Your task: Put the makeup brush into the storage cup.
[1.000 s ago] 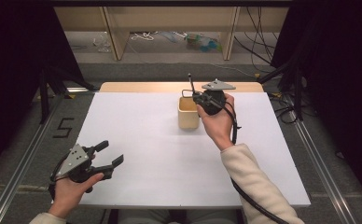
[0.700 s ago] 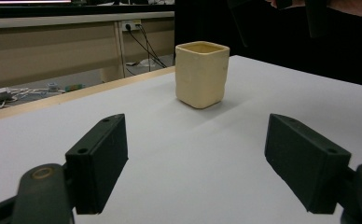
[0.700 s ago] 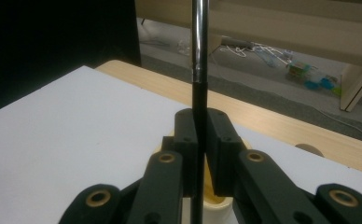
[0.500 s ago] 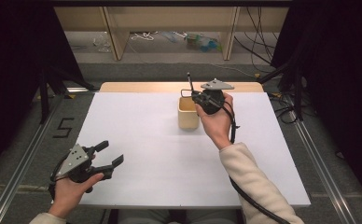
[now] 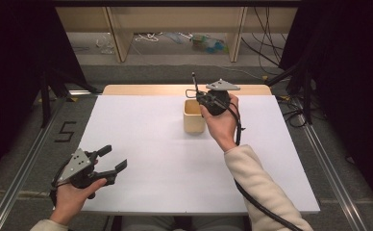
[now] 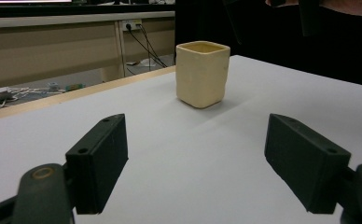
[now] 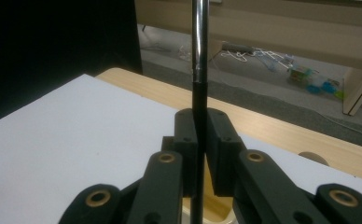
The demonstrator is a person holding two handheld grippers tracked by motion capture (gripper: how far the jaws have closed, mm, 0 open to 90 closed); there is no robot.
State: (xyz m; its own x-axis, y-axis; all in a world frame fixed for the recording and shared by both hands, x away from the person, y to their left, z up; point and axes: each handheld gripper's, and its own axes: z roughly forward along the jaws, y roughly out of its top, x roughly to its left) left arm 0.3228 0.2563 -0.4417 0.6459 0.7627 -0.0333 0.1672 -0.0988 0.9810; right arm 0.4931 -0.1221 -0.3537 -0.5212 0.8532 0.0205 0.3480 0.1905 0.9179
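— What's the thin thing above the cup?

— A slim rod [image 7: 198,70], shiny metal on its upper part and black lower down. It stands upright, clamped between the jaws of the right gripper [image 5: 200,97], right over the cup's mouth.

— And the cup [image 6: 202,73]?

— Pale yellow, squarish with rounded corners, open on top. It stands upright on the white worktop [image 5: 165,159], toward the far edge, nothing touching its sides.

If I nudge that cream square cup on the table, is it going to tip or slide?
The cream cup looks squat with a broad flat base, so it would probably slide rather than tip. Its thick, slightly uneven walls suggest ceramic: likely heavy for its size and breakable. The smooth white table may let it skid.
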